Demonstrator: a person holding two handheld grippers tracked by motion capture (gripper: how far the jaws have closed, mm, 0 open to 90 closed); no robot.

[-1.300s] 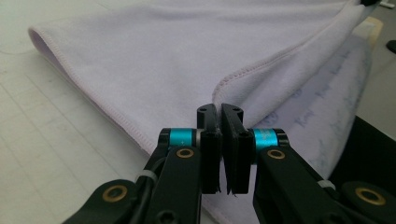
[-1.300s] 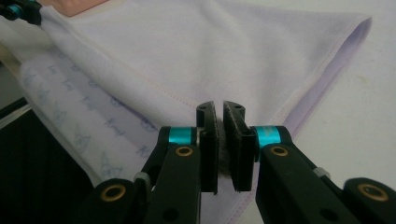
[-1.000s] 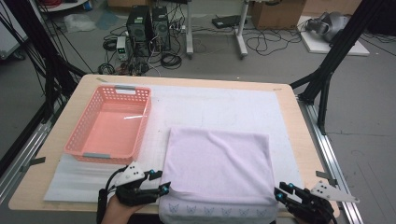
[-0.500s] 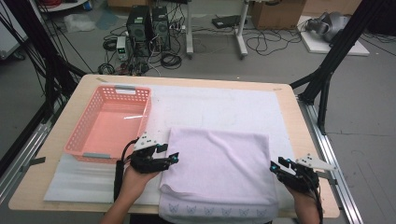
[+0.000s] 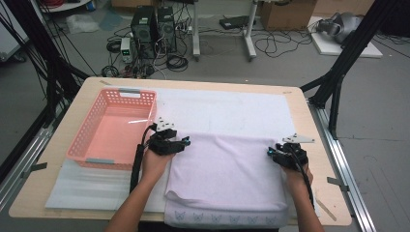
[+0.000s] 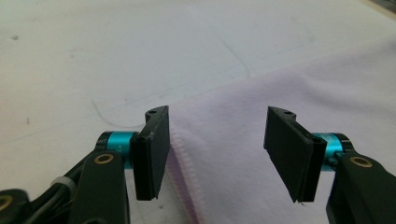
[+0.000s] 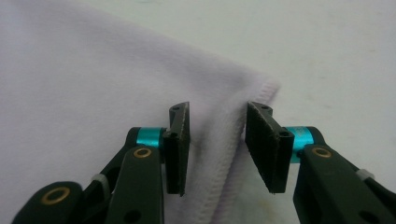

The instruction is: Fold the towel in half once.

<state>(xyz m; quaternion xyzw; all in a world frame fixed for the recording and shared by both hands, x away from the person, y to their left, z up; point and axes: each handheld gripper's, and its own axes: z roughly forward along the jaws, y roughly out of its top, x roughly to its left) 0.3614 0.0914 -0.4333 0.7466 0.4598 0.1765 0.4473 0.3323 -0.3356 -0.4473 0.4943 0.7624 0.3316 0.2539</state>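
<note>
Two grippers sit at the far corners of a folded lilac towel (image 5: 227,174). L gripper (image 6: 217,149): jaws spread over the corner hem, not pinching. R gripper (image 7: 217,144): jaws just narrowed, straddling the corner edge w/ gaps, no pinch yet. Towel lies on a white mat (image 5: 232,108), pink basket (image 5: 113,128) just left.

A wooden table (image 5: 72,203) carries a white sheet (image 5: 232,111), pink basket (image 5: 113,128) and lilac towel (image 5: 225,179).
</note>
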